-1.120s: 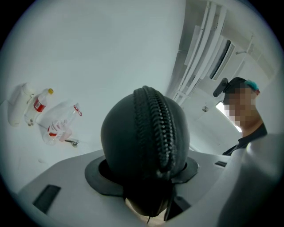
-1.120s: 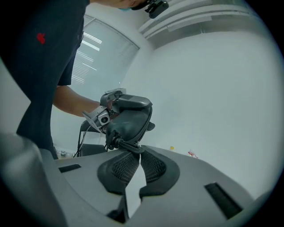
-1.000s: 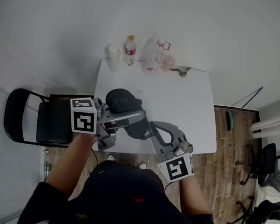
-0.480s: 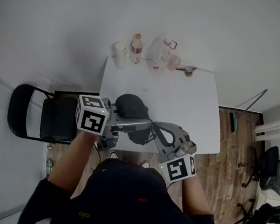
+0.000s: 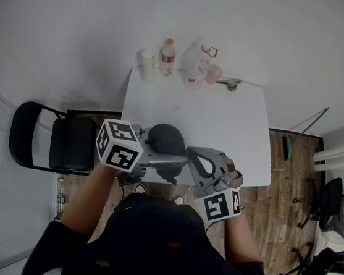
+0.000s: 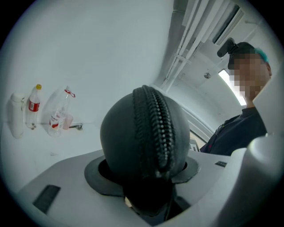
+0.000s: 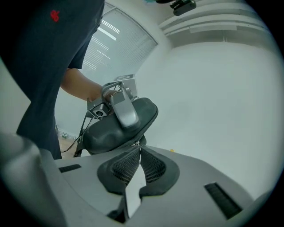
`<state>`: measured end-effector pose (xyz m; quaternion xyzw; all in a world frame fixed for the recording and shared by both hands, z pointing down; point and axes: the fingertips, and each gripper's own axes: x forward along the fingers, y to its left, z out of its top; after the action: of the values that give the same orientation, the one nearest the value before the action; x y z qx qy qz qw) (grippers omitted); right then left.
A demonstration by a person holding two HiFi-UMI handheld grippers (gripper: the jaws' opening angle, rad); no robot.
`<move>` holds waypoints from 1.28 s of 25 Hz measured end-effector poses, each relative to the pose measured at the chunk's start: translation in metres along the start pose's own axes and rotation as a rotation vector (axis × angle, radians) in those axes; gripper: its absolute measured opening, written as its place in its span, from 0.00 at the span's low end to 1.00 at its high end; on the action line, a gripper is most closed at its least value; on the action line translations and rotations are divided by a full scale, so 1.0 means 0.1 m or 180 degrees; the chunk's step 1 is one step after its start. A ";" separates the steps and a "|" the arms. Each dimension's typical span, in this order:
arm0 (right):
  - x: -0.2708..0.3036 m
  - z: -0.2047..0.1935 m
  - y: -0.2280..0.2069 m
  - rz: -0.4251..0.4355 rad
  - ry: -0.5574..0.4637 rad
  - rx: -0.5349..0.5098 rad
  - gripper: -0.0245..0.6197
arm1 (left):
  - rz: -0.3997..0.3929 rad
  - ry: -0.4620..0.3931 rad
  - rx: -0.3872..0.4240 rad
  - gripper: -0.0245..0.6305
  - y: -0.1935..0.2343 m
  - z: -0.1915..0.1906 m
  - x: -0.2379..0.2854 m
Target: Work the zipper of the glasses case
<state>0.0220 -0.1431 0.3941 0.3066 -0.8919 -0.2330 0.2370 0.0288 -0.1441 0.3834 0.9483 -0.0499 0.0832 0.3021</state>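
Note:
The black glasses case [image 5: 166, 140] is held up over the near edge of the white table [image 5: 223, 127]. My left gripper [image 5: 155, 160] is clamped across it. In the left gripper view the rounded end of the case [image 6: 124, 142] fills the middle between the jaws [image 6: 144, 175], with the zipper teeth [image 6: 157, 128] running over its top. My right gripper [image 5: 186, 160] comes in from the right. In the right gripper view its jaws [image 7: 139, 149] are shut, with the small metal zipper pull [image 7: 136, 142] at their tips, against the case [image 7: 104, 131].
At the table's far edge stand a white cup [image 5: 147, 65], a red-labelled bottle [image 5: 168, 55], a clear plastic bottle [image 5: 196, 68] and a pink cup [image 5: 212, 74]. A black chair [image 5: 53, 144] stands left of the table. Office chairs [image 5: 330, 190] stand on the wooden floor at the right.
Both grippers and the case have drifted a little right and toward the person. The left gripper's marker cube has tilted. Both grips are unchanged.

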 end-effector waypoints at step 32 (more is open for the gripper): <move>-0.18 0.15 -0.22 0.0327 -0.0568 0.0787 0.08 | 0.0226 0.0654 0.1150 0.44 0.01 -0.39 0.16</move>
<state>0.0352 -0.1429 0.3649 0.2654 -0.9458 -0.1354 0.1290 0.0390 -0.1229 0.4183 0.9713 -0.0364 0.1976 0.1275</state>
